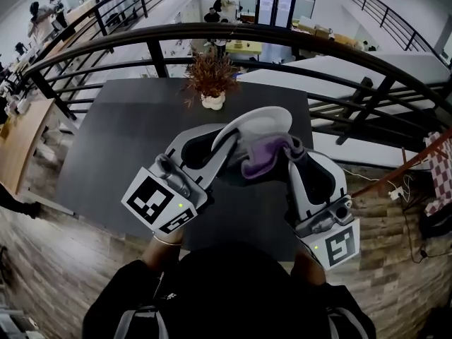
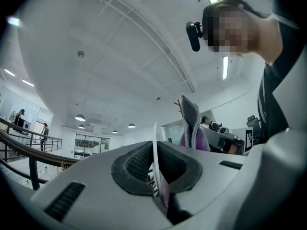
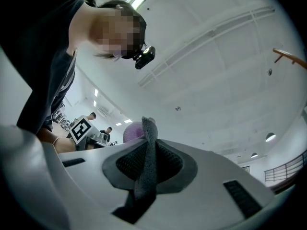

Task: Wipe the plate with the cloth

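Observation:
In the head view a white plate point(image 1: 263, 122) is held tilted above the dark table point(image 1: 120, 154), its edge pinched in my left gripper point(image 1: 224, 141). A purple and grey cloth point(image 1: 265, 157) lies bunched against the plate's lower face, with my right gripper point(image 1: 291, 155) shut on it. The left gripper view shows the plate's thin rim point(image 2: 155, 150) edge-on between the black pads, and the cloth point(image 2: 192, 123) standing just behind it. In the right gripper view a grey fold of the cloth point(image 3: 147, 152) is clamped between the pads, purple showing behind.
A small potted plant point(image 1: 211, 80) with dry reddish twigs stands at the table's far edge. A black railing point(image 1: 233, 34) curves behind the table, with a lower floor beyond it. Wooden flooring and cables lie to the right.

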{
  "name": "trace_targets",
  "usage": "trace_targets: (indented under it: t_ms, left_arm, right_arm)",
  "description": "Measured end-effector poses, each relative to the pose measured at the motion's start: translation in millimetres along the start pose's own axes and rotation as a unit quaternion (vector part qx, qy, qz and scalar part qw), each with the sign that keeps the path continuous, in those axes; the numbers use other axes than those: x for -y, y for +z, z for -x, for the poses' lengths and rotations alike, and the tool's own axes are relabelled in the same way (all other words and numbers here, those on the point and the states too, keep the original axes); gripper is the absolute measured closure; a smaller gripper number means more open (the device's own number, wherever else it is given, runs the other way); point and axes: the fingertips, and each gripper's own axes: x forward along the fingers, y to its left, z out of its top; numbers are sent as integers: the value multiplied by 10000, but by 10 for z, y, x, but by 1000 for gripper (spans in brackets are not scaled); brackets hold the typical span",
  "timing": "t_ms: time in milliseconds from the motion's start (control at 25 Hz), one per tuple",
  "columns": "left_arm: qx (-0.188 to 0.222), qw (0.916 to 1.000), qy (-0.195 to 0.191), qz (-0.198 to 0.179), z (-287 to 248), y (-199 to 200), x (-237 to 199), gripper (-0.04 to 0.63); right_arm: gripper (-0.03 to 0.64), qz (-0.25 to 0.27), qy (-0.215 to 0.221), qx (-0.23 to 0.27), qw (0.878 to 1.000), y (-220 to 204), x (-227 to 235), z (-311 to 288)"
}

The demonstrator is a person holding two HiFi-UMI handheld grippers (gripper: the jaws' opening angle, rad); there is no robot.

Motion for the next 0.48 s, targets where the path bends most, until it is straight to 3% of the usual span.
trace_targets:
  t_ms: [320, 480]
  left_arm:
    - [48, 9999, -82, 35, -24, 40, 57, 572]
    - [112, 9997, -129, 165, -85, 39, 101, 572]
  right_arm:
    - [577, -170, 393, -260, 9987, -221, -297, -175]
    - [577, -46, 522, -625, 9967, -402, -326, -188]
